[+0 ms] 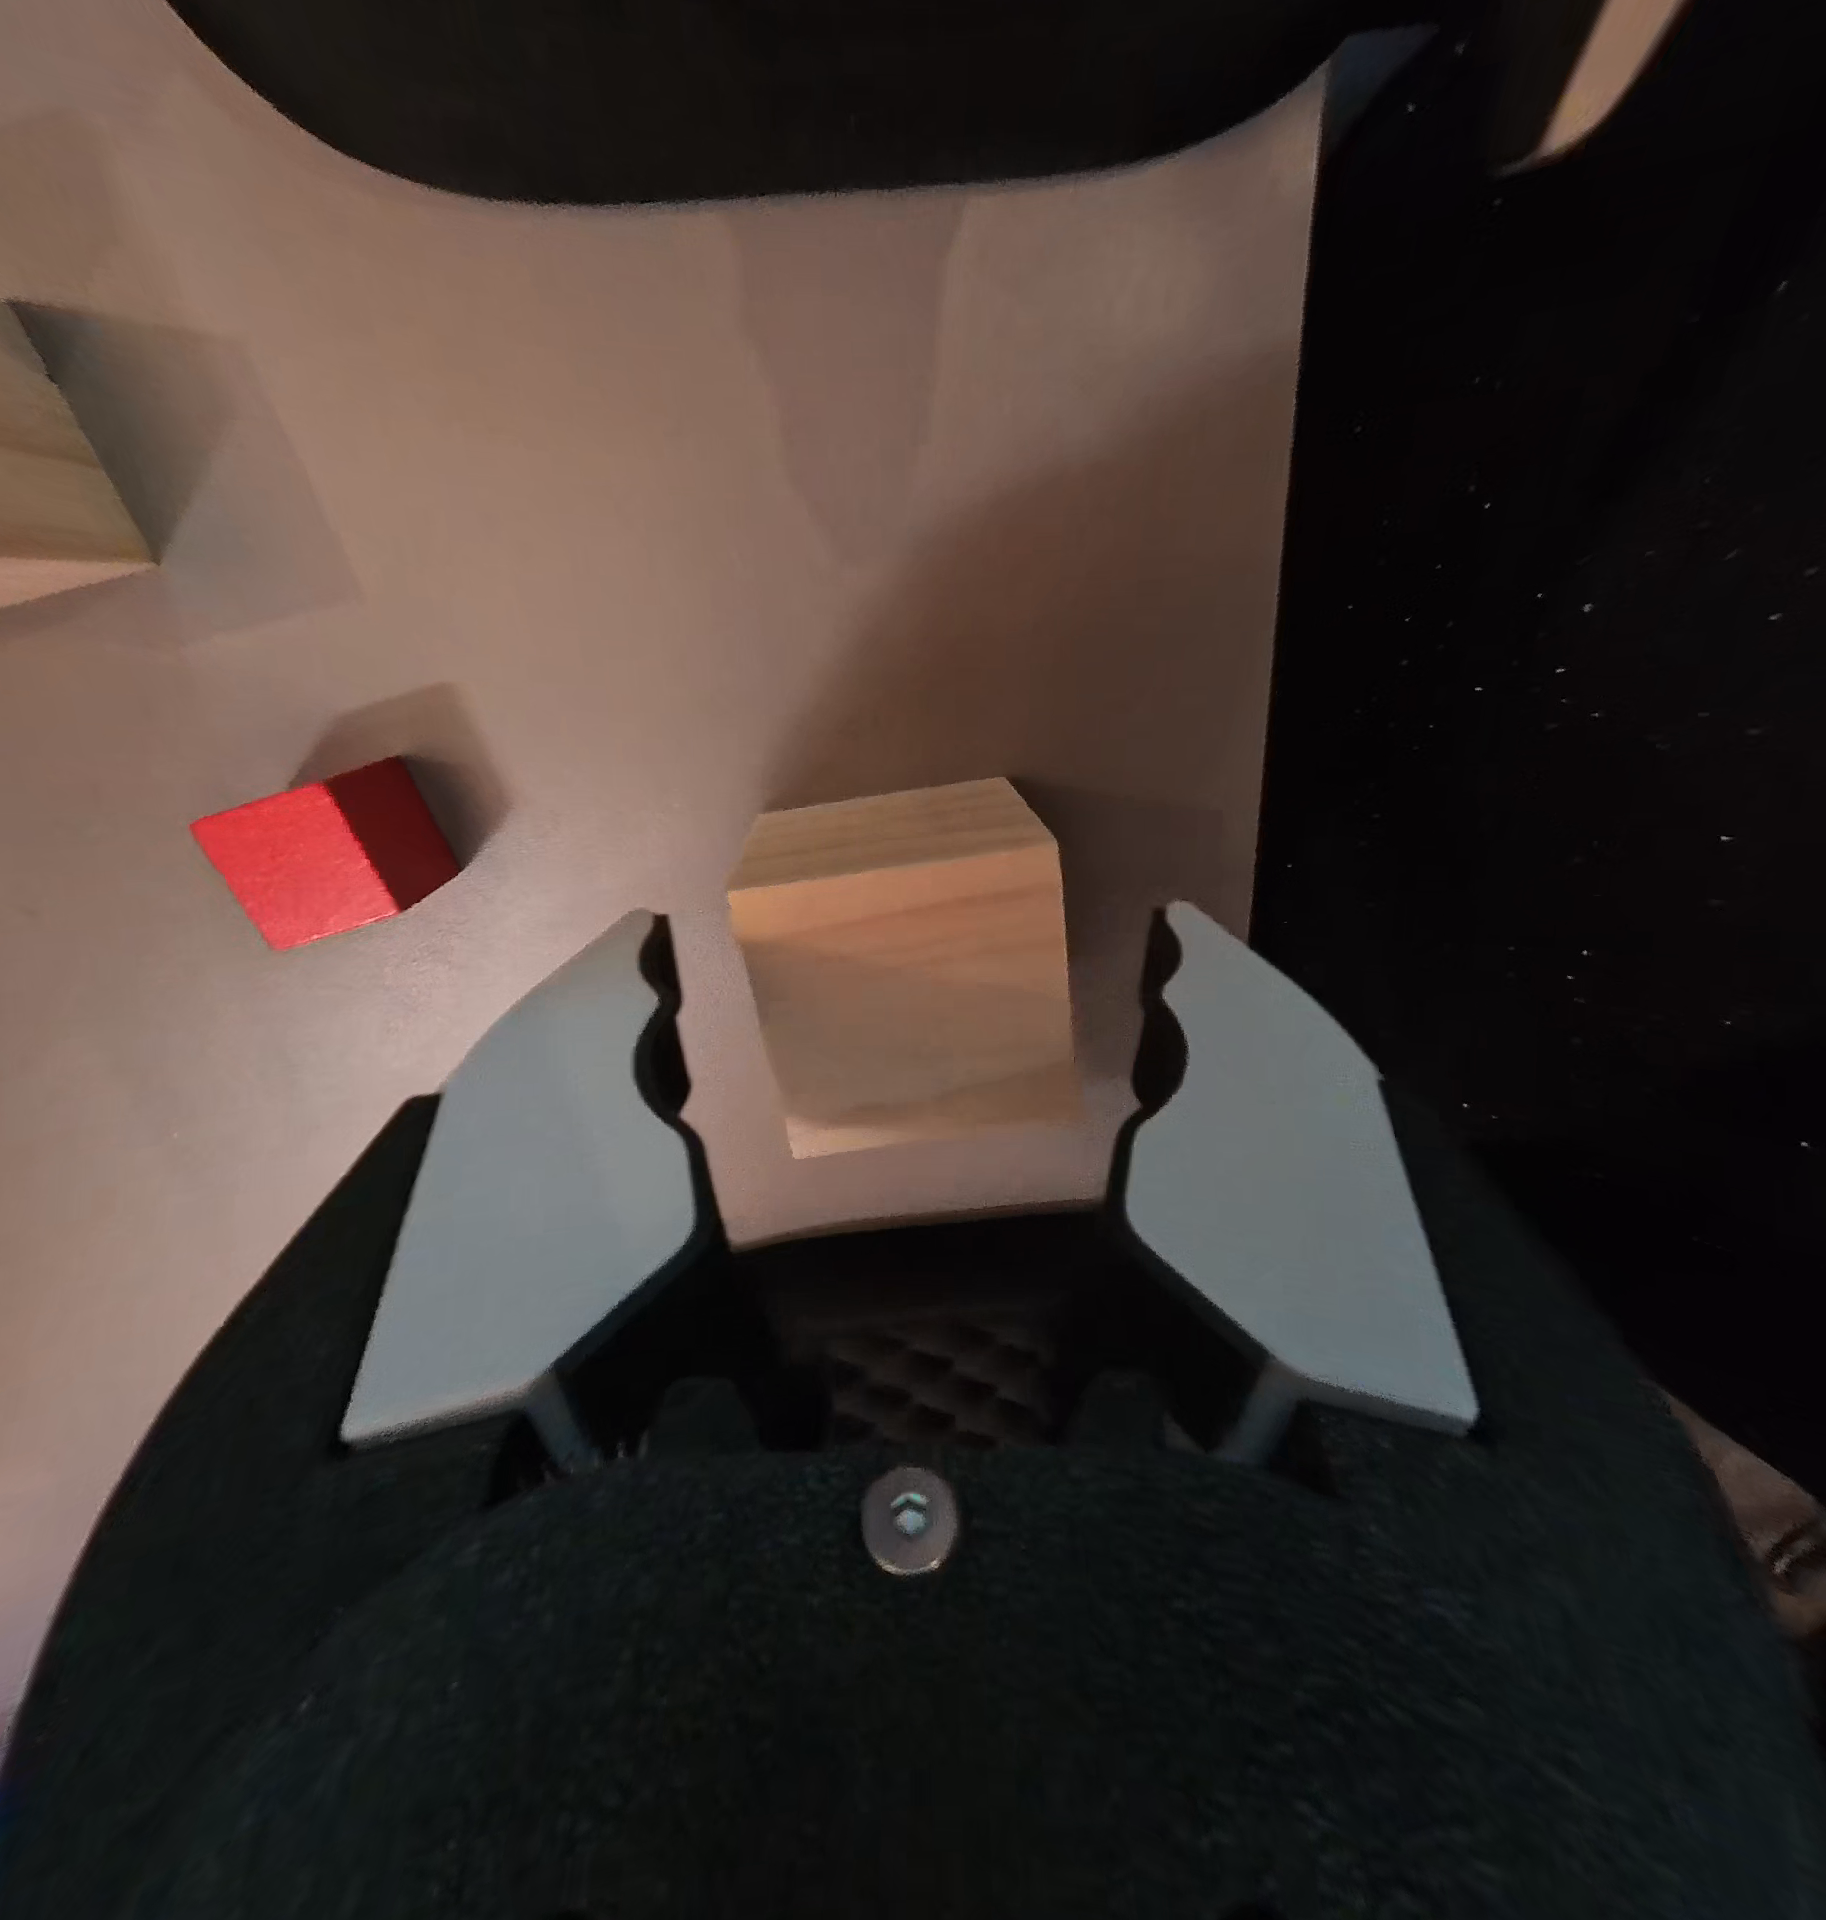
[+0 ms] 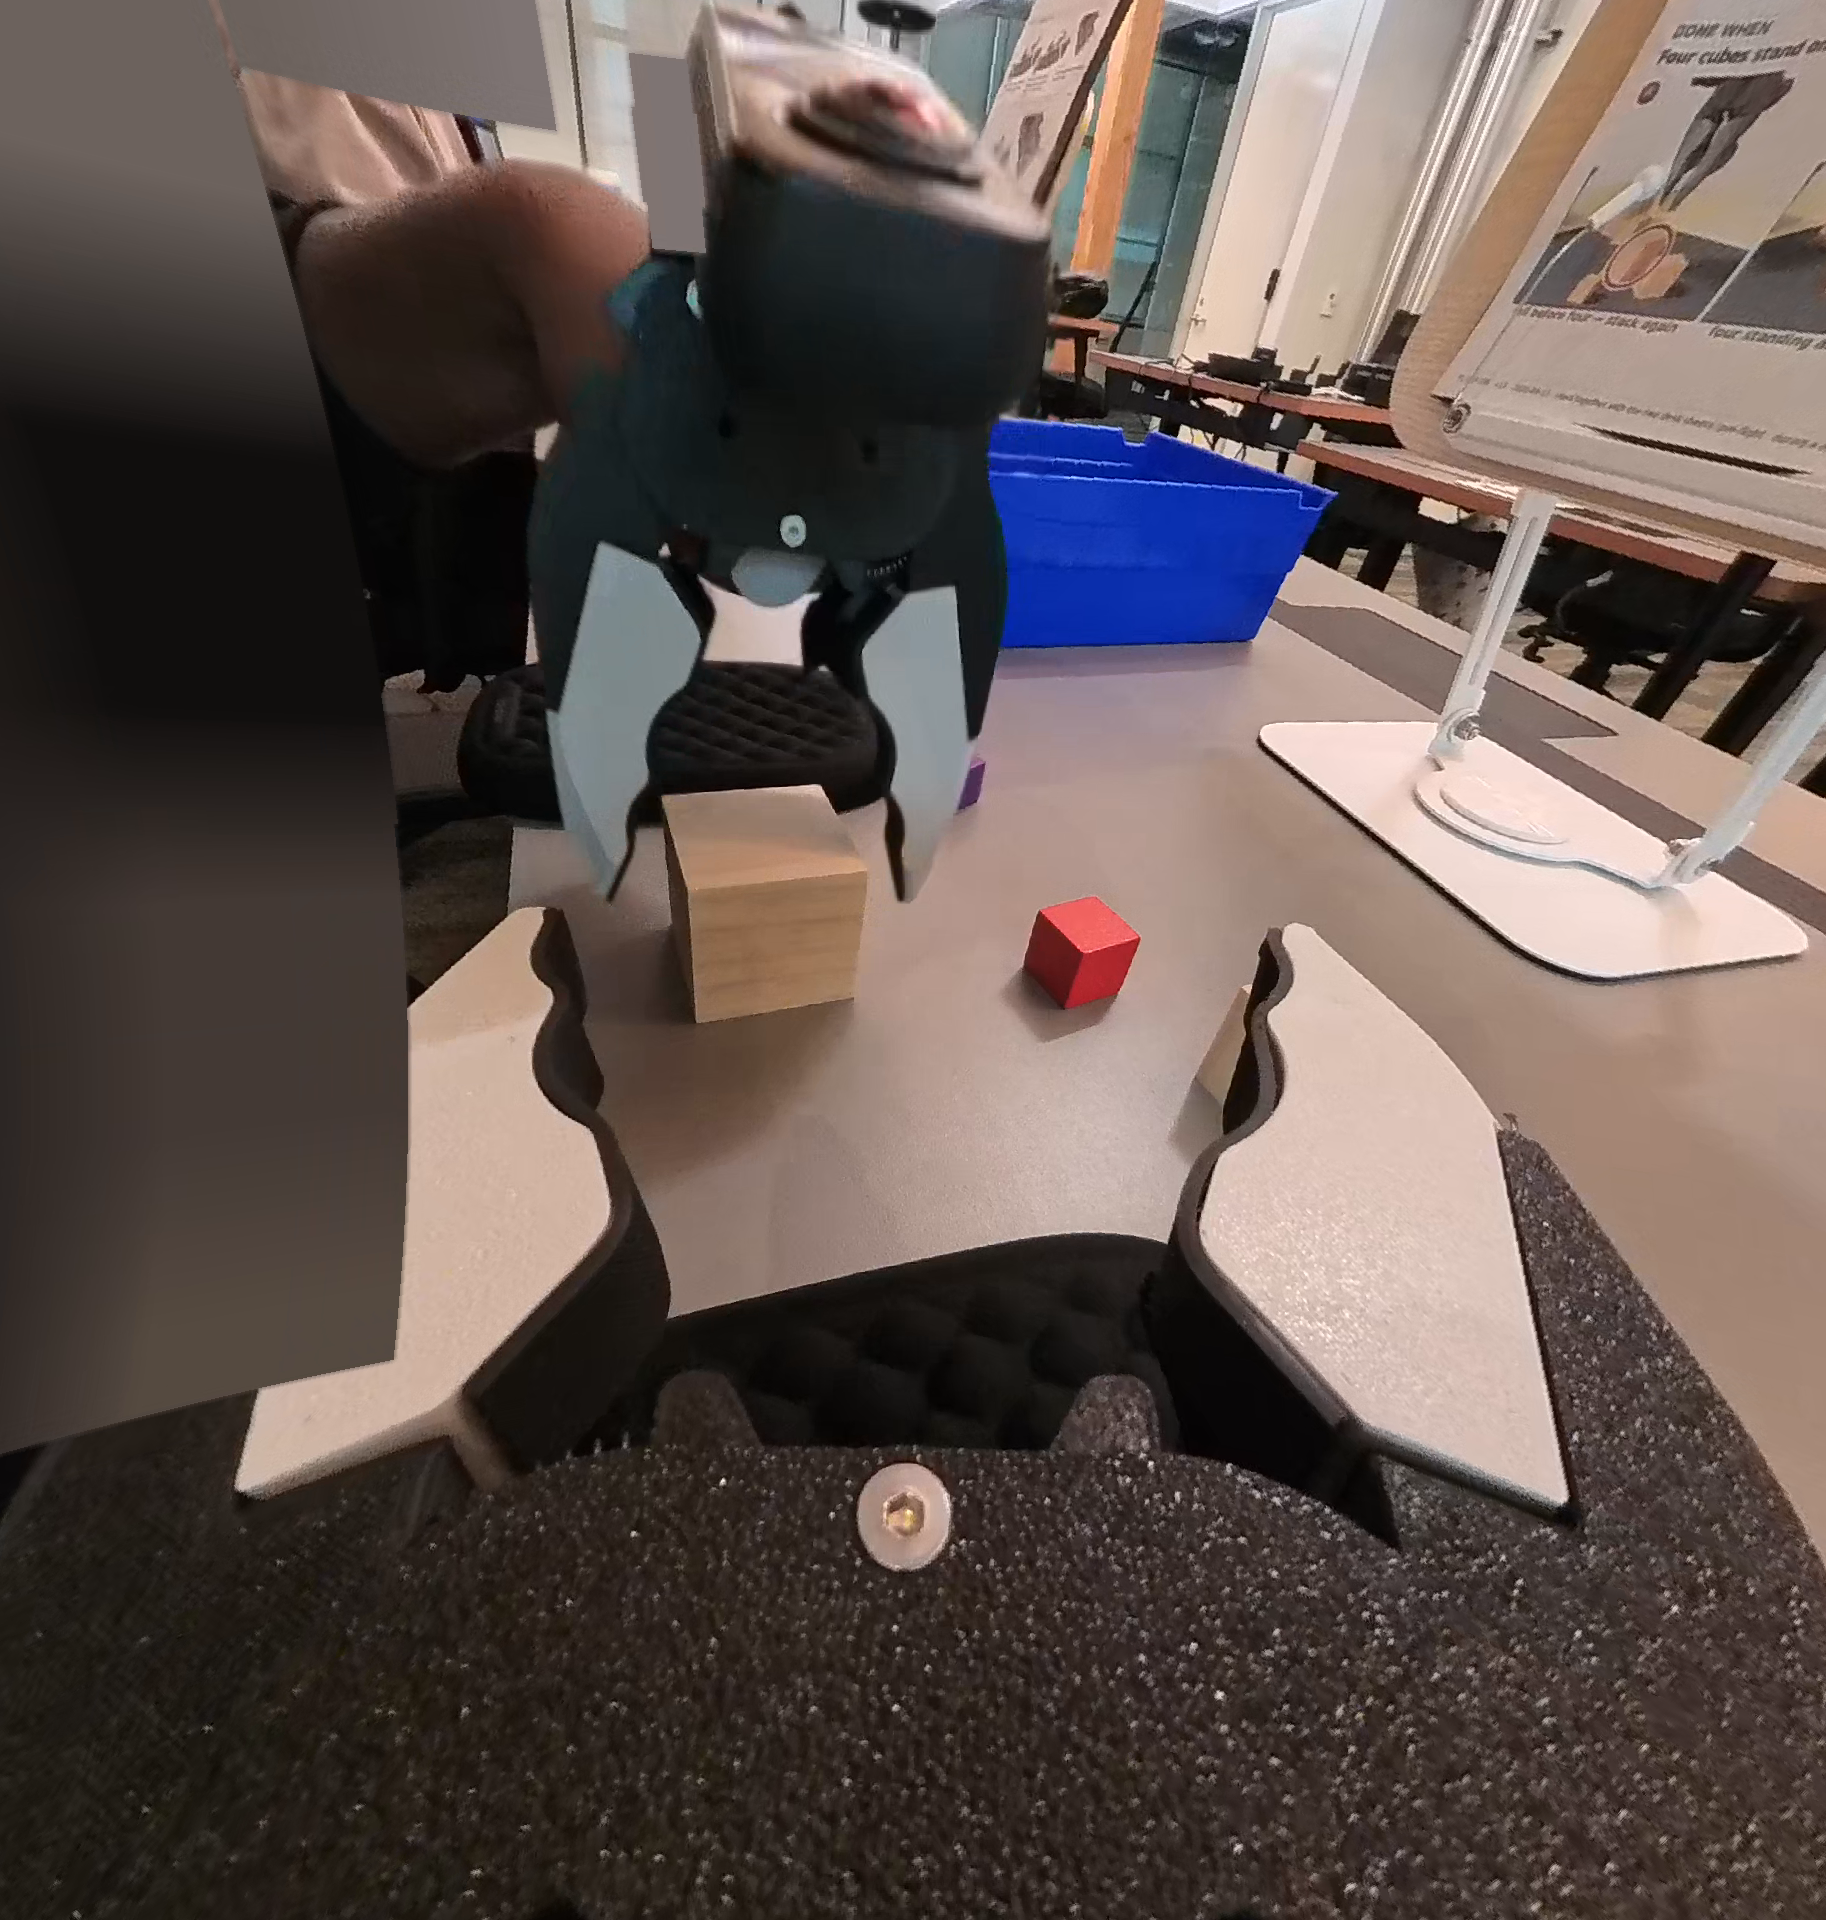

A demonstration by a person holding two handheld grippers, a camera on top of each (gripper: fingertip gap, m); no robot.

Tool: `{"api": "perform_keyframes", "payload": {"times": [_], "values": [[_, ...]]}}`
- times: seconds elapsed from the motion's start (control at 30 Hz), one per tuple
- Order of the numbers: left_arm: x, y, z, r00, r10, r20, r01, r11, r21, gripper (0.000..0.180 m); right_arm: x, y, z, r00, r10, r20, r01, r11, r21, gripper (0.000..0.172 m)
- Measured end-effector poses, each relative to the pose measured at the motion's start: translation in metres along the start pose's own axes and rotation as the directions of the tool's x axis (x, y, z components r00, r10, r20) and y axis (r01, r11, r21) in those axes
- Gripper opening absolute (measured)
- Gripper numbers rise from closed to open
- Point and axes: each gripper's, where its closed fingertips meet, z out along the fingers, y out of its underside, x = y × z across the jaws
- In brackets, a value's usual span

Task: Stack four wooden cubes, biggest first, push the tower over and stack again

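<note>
Left gripper [image 2: 758, 883] spread around the wood cube [image 2: 769, 914] on the table [image 2: 888, 1122], pads clear of it. Right of the cube: red cube [image 2: 1080, 951], then a pale block [image 2: 1223, 1049] (mostly hidden) behind the spread, empty right gripper [image 2: 914, 1039].

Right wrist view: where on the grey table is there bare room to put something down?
Bare table lies between the right tongs. More lies between the red cube, the blue bin and the white stand base. It is crowded where the open left tongs straddle the wooden block.
</note>
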Motion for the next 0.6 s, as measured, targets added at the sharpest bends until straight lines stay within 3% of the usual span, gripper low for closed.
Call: {"api": "perform_keyframes", "payload": {"times": [0.1,0.27,0.37,0.47,0.6], "values": [[-0.009,-0.011,-0.019,1.000,-0.008,0.027,0.005,0.995,0.097,0.097,0.000,0.000,0.000,1.000,0.002,0.001,-0.002,1.000,0.003,0.119],[-0.068,-0.051,-0.064,0.976,-0.198,0.092,0.144,0.901,0.410,0.087,0.000,-0.001,0.000,1.000,0.004,0.000,-0.004,1.000,0.008,0.119],[-0.110,-0.051,-0.054,0.966,-0.203,0.162,0.137,0.928,0.346,0.086,0.000,0.000,0.000,1.000,0.001,0.001,-0.001,1.000,0.004,0.118],[-0.136,-0.056,-0.026,0.971,-0.202,0.130,0.162,0.951,0.262,0.084,0.000,0.000,0.000,1.000,0.002,0.000,-0.002,1.000,0.002,0.118],[-0.147,-0.072,-0.001,0.980,-0.194,0.036,0.178,0.949,0.258,0.073,0.001,-0.002,-0.001,1.000,0.009,0.000,-0.009,1.000,0.014,0.117]]}}
